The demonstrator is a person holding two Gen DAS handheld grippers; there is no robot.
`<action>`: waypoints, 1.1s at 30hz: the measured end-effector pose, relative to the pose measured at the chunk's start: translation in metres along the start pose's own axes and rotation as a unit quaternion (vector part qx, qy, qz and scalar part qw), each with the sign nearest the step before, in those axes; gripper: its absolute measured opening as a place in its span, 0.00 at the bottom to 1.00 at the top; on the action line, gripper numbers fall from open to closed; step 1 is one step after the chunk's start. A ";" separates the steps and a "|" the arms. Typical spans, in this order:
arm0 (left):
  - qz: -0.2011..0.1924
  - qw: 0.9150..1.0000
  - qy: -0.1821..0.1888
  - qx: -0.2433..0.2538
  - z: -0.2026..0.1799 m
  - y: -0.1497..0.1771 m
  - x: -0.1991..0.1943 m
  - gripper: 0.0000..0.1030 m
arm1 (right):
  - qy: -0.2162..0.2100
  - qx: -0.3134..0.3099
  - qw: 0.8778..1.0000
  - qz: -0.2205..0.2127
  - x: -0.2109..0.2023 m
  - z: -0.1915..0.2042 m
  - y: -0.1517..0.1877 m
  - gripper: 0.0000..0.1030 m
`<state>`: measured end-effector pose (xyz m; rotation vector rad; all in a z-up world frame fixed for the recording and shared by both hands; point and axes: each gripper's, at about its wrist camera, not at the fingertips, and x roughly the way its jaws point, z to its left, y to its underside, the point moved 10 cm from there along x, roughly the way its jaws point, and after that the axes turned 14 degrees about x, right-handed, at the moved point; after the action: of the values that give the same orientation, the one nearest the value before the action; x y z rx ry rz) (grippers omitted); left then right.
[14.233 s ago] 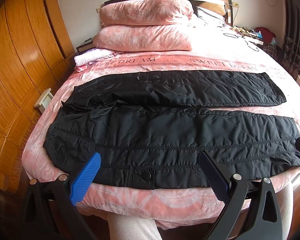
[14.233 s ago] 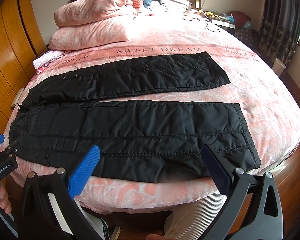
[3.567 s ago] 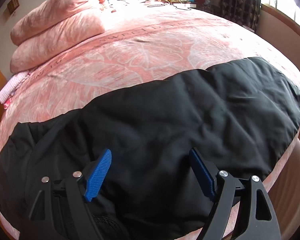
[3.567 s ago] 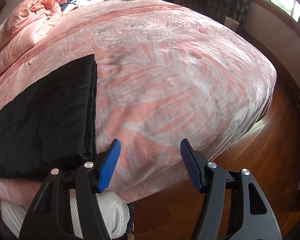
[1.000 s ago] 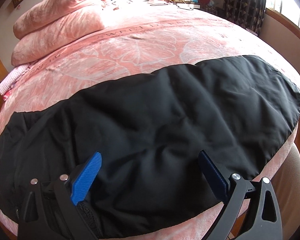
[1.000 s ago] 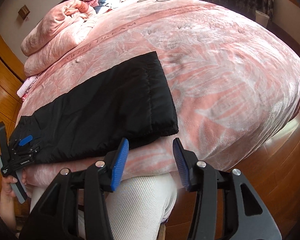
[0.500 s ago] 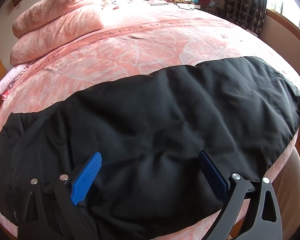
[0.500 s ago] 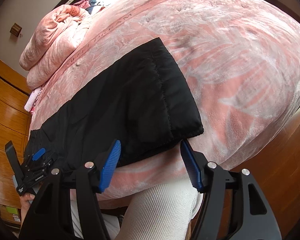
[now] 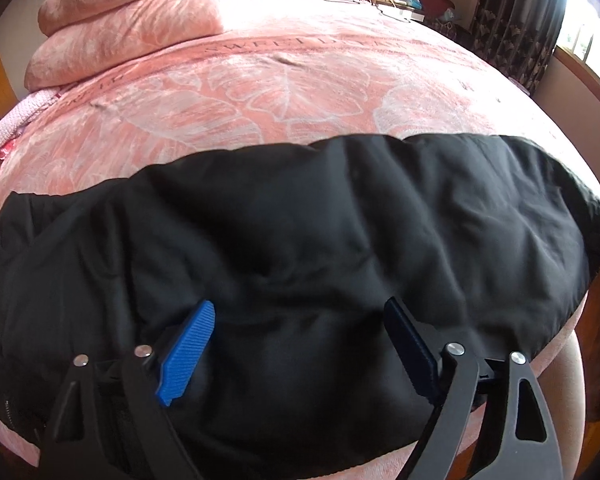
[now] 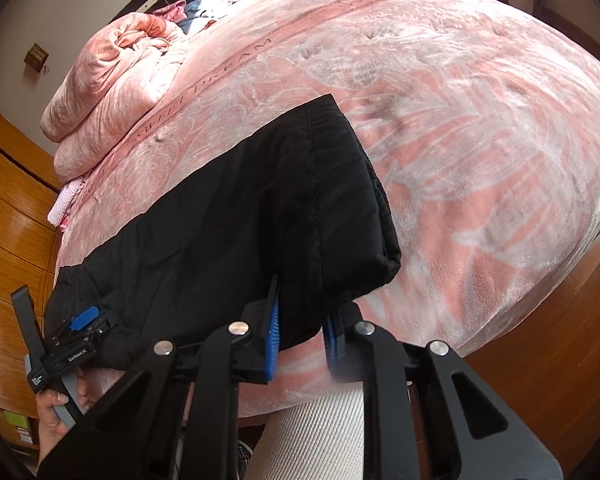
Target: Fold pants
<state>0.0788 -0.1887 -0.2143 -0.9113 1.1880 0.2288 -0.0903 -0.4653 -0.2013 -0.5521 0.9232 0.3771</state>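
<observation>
Jaws of our right gripper (image 10: 298, 330) have just been closing and now pinch the near corner of the cuff end of the black pants (image 10: 228, 232), blue pads pressing the fabric from both sides. Our left gripper (image 9: 296, 344) hovers spread wide over the waist end, nothing between its pads. We judge the first fold done: the pants lie along the near edge of the pink bed (image 9: 292, 92) as one long doubled strip, leg on leg. What is left, as we read it, is folding that strip across its length, cuffs toward waist, perhaps again, then smoothing the puffy, slippery cloth.
</observation>
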 end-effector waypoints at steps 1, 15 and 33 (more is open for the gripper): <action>-0.012 1.000 0.007 0.002 -0.001 -0.003 -0.005 0.85 | 0.000 0.003 1.000 0.003 0.002 -0.002 0.000 0.17; 0.011 1.000 0.006 -0.007 0.008 0.014 0.008 0.89 | 0.017 0.011 1.000 0.014 -0.001 -0.008 0.012 0.43; 0.004 1.000 0.001 -0.018 0.020 0.018 0.007 0.82 | -0.023 0.034 0.999 -0.021 -0.008 0.014 -0.010 0.12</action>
<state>0.0845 -0.1655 -0.2275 -0.9380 1.1921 0.2570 -0.0802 -0.4659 -0.1849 -0.4982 0.8754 0.3188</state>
